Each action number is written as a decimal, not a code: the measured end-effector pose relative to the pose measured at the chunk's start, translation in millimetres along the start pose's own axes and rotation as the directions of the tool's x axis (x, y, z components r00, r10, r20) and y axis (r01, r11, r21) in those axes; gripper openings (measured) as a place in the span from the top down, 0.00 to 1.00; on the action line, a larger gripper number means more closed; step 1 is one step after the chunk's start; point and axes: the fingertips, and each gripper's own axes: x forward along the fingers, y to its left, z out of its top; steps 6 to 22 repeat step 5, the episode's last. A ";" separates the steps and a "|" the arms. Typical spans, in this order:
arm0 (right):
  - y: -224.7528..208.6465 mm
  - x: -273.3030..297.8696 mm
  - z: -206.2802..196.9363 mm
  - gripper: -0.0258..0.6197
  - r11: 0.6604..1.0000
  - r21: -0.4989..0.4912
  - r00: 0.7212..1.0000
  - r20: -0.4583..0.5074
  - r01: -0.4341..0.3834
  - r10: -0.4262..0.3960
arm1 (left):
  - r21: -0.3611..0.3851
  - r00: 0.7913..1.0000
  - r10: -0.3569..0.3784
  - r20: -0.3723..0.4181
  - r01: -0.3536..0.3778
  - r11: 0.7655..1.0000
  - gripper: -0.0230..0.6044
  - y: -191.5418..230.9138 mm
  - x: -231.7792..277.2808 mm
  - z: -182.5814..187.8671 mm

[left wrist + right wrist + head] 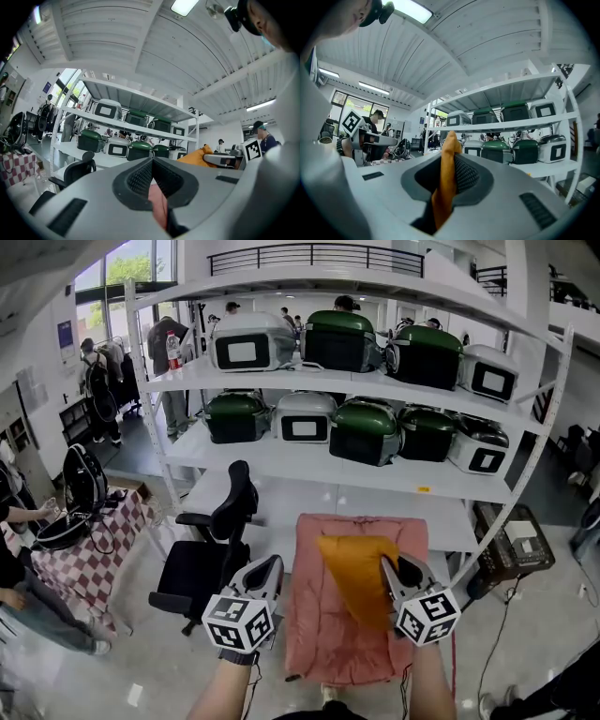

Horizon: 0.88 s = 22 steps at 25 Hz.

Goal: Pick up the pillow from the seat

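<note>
The orange pillow (356, 577) hangs lifted above the pink padded seat (319, 643), pinched at its right edge by my right gripper (389, 568). In the right gripper view the pillow's fabric (449, 168) stands squeezed between the pads of my right gripper (450, 159). My left gripper (272, 568) floats just left of the seat's edge, apart from the pillow. Its jaws meet at the tip of the left gripper (152, 161), and a pink strip shows in the slit below; I cannot tell whether that strip is held. The pillow (199, 156) peeks in at the right of the left gripper view.
A black office chair (211, 559) stands left of the seat. Behind it rises a white shelf rack (309, 460) loaded with green and white cookers. A checkered table (89, 549) with people is at the far left, and a box (516, 545) at the right.
</note>
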 end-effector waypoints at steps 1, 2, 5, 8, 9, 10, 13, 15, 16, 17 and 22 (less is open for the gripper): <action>0.6 -0.7 0.1 0.89 1.000 -0.001 1.000 0.000 0.000 0.000 | 0.000 1.000 -0.001 0.000 0.001 1.000 0.97 -0.5 -0.6 -0.1; 1.1 -1.3 -0.1 0.89 1.000 -0.001 1.000 0.000 0.000 0.000 | -0.001 1.000 -0.002 -0.001 0.002 1.000 0.97 -0.9 -1.0 -0.4; 2.7 -2.9 -0.6 0.89 1.000 -0.002 1.000 -0.001 0.000 0.000 | -0.003 1.000 -0.004 -0.003 0.004 1.000 0.97 -1.9 -2.2 -1.4; 2.7 -2.9 -0.6 0.89 1.000 -0.002 1.000 -0.001 0.000 0.000 | -0.003 1.000 -0.004 -0.003 0.004 1.000 0.97 -1.9 -2.2 -1.4; 2.7 -2.9 -0.6 0.89 1.000 -0.002 1.000 -0.001 0.000 0.000 | -0.003 1.000 -0.004 -0.003 0.004 1.000 0.97 -1.9 -2.2 -1.4; 2.7 -2.9 -0.6 0.89 1.000 -0.002 1.000 -0.001 0.000 0.000 | -0.003 1.000 -0.004 -0.003 0.004 1.000 0.97 -1.9 -2.2 -1.4; 2.7 -2.9 -0.6 0.89 1.000 -0.002 1.000 -0.001 0.000 0.000 | -0.003 1.000 -0.004 -0.003 0.004 1.000 0.97 -1.9 -2.2 -1.4; 2.7 -2.9 -0.6 0.89 1.000 -0.002 1.000 -0.001 0.000 0.000 | -0.003 1.000 -0.004 -0.003 0.004 1.000 0.97 -1.9 -2.2 -1.4; 2.7 -2.9 -0.6 0.89 1.000 -0.002 1.000 -0.001 0.000 0.000 | -0.003 1.000 -0.004 -0.003 0.004 1.000 0.97 -1.9 -2.2 -1.4; 2.7 -2.9 -0.6 0.89 1.000 -0.002 1.000 -0.001 0.000 0.000 | -0.003 1.000 -0.004 -0.003 0.004 1.000 0.97 -1.9 -2.2 -1.4; 2.7 -2.9 -0.6 0.89 1.000 -0.002 1.000 -0.001 0.000 0.000 | -0.003 1.000 -0.004 -0.003 0.004 1.000 0.97 -1.9 -2.2 -1.4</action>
